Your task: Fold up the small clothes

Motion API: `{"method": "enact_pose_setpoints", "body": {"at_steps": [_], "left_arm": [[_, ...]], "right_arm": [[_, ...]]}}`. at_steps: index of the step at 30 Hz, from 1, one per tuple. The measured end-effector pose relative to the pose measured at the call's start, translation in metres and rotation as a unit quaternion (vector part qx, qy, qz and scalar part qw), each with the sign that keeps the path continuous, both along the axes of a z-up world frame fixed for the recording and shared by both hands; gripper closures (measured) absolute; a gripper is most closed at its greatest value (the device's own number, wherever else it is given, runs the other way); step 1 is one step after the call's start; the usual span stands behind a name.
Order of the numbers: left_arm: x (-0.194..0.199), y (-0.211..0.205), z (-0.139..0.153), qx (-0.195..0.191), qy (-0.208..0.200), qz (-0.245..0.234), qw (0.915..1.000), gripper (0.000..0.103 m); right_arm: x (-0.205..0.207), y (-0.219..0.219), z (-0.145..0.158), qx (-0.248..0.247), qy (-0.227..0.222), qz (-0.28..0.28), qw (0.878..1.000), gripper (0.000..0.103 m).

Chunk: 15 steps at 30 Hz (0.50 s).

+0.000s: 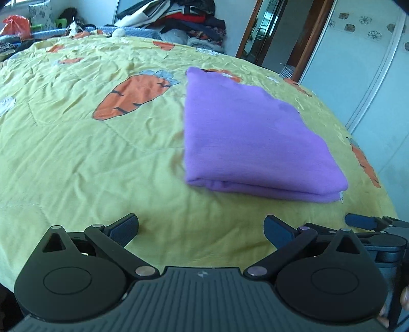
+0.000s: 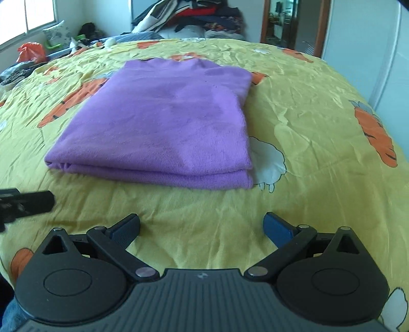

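Note:
A purple garment [image 1: 250, 135] lies folded into a flat rectangle on the yellow carrot-print bedspread [image 1: 89, 158]. In the right wrist view the same garment [image 2: 168, 127] sits straight ahead, its doubled edge facing me. My left gripper [image 1: 200, 229] hovers over bare bedspread, short of the garment and to its left, fingers wide apart with nothing between them. My right gripper [image 2: 202, 228] is also open and holds nothing, just in front of the garment's near edge. The right gripper's finger [image 1: 363, 221] shows at the left view's right edge; the left gripper's finger [image 2: 28, 201] shows at the right view's left edge.
A heap of mixed clothes [image 1: 184, 20] is piled at the far side of the bed. A red plastic bag [image 2: 32, 51] and clutter lie far left under a window. A doorway [image 1: 276, 33] and a white wardrobe [image 1: 378, 84] stand at the right.

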<state>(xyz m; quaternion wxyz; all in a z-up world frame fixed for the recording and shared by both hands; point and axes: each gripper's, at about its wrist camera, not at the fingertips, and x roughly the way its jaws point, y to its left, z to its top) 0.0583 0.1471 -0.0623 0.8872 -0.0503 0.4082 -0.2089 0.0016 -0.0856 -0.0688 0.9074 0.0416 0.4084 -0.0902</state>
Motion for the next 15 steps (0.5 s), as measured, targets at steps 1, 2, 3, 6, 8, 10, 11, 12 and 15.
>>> {"method": "enact_pose_setpoints", "body": {"at_steps": [1,2,3,6,8,10,11,12,15], "left_arm": [[0.000,-0.004,-0.002,0.000,0.002,0.000,1.0000,0.000],[-0.002,-0.009,-0.003,0.005,-0.004,-0.001,1.0000,0.000],[-0.003,-0.015,-0.004,0.013,-0.009,-0.004,0.9999,0.000],[-0.004,-0.029,-0.005,0.031,-0.017,-0.017,0.9992,0.000],[-0.004,-0.035,-0.005,0.028,-0.012,-0.021,0.9993,0.000],[-0.002,-0.036,-0.004,0.023,-0.005,-0.023,0.9995,0.000],[-0.001,-0.037,-0.004,0.024,-0.004,-0.024,0.9994,0.000],[-0.001,-0.037,-0.005,0.024,-0.004,-0.026,0.9994,0.000],[-0.004,-0.039,-0.007,0.035,-0.015,-0.035,0.9987,0.000]], "right_arm": [[-0.001,0.000,0.000,0.000,-0.001,-0.001,1.000,0.000],[0.000,0.001,0.000,0.001,0.001,-0.002,1.000,0.000],[0.000,0.001,0.000,0.001,0.004,-0.003,1.000,0.000],[0.001,0.001,0.000,0.000,0.002,-0.008,1.000,0.000],[0.000,0.000,-0.001,0.002,-0.006,-0.017,1.000,0.000],[-0.001,-0.001,-0.001,0.002,-0.008,-0.020,1.000,0.000],[-0.001,-0.001,-0.001,0.001,-0.008,-0.019,1.000,0.000],[-0.001,-0.002,-0.001,0.001,-0.009,-0.018,1.000,0.000],[-0.001,-0.002,-0.002,0.000,-0.012,-0.021,1.000,0.000]]}}
